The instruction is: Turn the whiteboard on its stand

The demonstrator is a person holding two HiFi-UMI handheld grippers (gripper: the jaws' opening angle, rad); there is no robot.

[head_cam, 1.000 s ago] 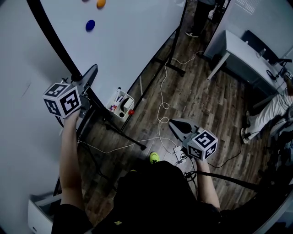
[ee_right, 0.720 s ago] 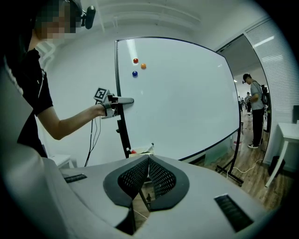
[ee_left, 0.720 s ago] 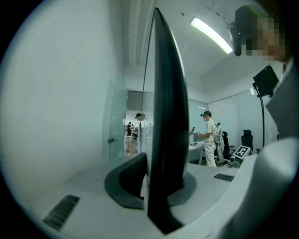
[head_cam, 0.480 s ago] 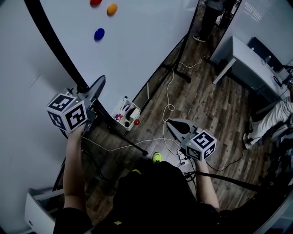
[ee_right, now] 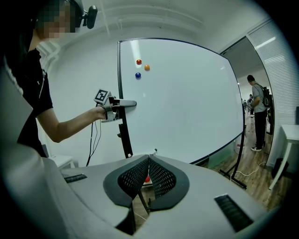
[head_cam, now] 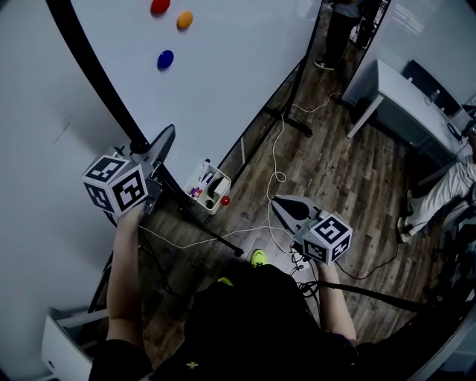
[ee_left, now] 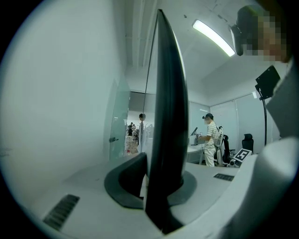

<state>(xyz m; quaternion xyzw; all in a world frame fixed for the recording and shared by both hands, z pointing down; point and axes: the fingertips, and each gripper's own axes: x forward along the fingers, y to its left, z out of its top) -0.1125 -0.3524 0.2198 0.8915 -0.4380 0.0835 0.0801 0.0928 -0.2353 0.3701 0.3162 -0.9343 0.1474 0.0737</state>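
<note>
**Whiteboard on stand: left edge gripped, right gripper free**

1. Plain white wall (head_cam: 30, 111), far left. It lies just beside the board's near edge, so little room is judged to be left on that side.
2. Left gripper (head_cam: 158, 145), pinched onto the black frame edge (head_cam: 97, 82) of the large white whiteboard (head_cam: 238, 67). The hold at the outer edge is judged to be chosen for leverage in the turn.
3. Board face, upright on its stand, on which a round red magnet (head_cam: 160, 7), an orange magnet (head_cam: 184, 19) and a blue magnet (head_cam: 165, 59) are carried. A small white tray of markers (head_cam: 210, 184) is seen near its lower edge.
4. Loose white cable (head_cam: 274, 175), trailed over the dark wooden floor (head_cam: 335, 171) by the black stand post (head_cam: 297, 74). A snag is judged possible.
5. Right gripper (head_cam: 279, 202), pressed together on nothing and held well apart from the board.
6. Grey tabletop (head_cam: 401, 97), far right. Open floor is left between it and the board.
</note>
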